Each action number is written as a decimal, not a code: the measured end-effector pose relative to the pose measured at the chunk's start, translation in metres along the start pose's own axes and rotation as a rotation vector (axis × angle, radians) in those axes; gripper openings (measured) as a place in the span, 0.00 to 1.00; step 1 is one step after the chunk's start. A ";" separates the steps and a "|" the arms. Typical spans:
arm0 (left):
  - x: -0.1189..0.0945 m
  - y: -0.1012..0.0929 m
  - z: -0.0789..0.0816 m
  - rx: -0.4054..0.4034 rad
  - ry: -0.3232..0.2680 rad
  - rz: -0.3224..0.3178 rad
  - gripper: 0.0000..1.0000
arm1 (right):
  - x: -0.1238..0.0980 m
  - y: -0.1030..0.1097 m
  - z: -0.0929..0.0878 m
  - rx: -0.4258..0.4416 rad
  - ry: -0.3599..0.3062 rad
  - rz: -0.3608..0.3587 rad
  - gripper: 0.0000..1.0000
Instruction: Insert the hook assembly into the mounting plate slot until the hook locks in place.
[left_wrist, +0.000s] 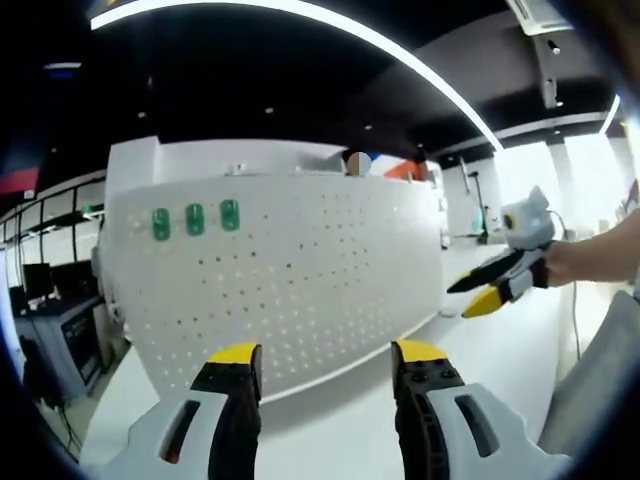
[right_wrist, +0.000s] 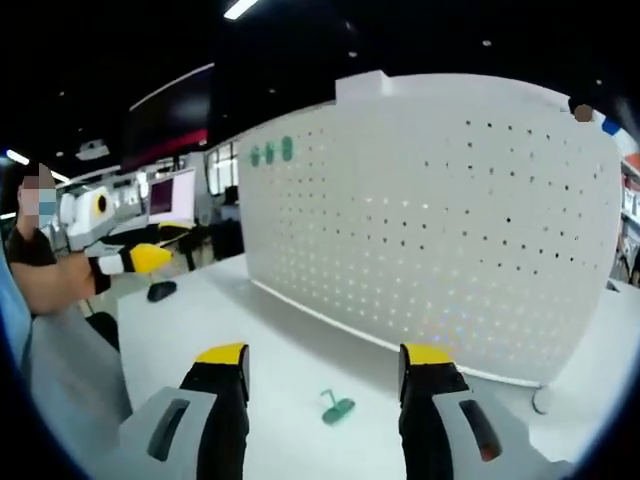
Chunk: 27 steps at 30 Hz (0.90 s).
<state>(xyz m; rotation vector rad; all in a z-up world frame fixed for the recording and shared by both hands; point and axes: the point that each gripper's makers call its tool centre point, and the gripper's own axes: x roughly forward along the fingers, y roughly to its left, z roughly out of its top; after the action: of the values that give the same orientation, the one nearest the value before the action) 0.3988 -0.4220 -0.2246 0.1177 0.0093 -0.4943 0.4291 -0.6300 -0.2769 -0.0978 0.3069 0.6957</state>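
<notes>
In the left gripper view, three green hooks (left_wrist: 195, 219) sit in a row at the upper left of the white pegboard (left_wrist: 300, 280), already mounted. My left gripper (left_wrist: 325, 375) rises from the bottom centre with its yellow-tipped jaws spread wide and nothing between them, the board standing beyond. At the right edge my right gripper (left_wrist: 500, 285) comes in, held above the white table (left_wrist: 340, 430); its dark and yellow tips look nearly together from this angle, though I cannot be sure from here. In the right gripper view, my left gripper (right_wrist: 135, 260) shows at the left edge, and the same hooks (right_wrist: 270, 153) appear small at the board's (right_wrist: 440, 220) upper left. At bottom centre the right gripper (right_wrist: 325, 375) is plainly spread and empty, and the loose green hook (right_wrist: 337, 407) lies on the table (right_wrist: 280, 340) right between its jaws, just short of the tips. I judge the step in hand is picking that hook up: I should lower the right gripper straight over it, close on its stem rather than the base so the prongs stay free, then carry it to an open pair of holes beside the mounted row and push until it seats. The hook is small and light, so a skewed pinch could flick it away. I can read no brand, label or writing anywhere.
</notes>
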 end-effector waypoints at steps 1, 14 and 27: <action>0.000 0.000 -0.001 0.002 0.001 -0.003 0.53 | 0.002 -0.001 -0.004 0.010 0.006 -0.002 0.59; 0.002 -0.009 -0.002 0.018 0.010 -0.031 0.52 | 0.020 -0.008 -0.040 0.061 0.075 -0.027 0.54; 0.003 -0.012 -0.006 0.018 0.019 -0.041 0.51 | 0.028 -0.015 -0.065 0.102 0.121 -0.051 0.49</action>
<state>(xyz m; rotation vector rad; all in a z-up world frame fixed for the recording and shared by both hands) 0.3962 -0.4330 -0.2316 0.1401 0.0255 -0.5347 0.4430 -0.6364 -0.3474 -0.0508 0.4542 0.6234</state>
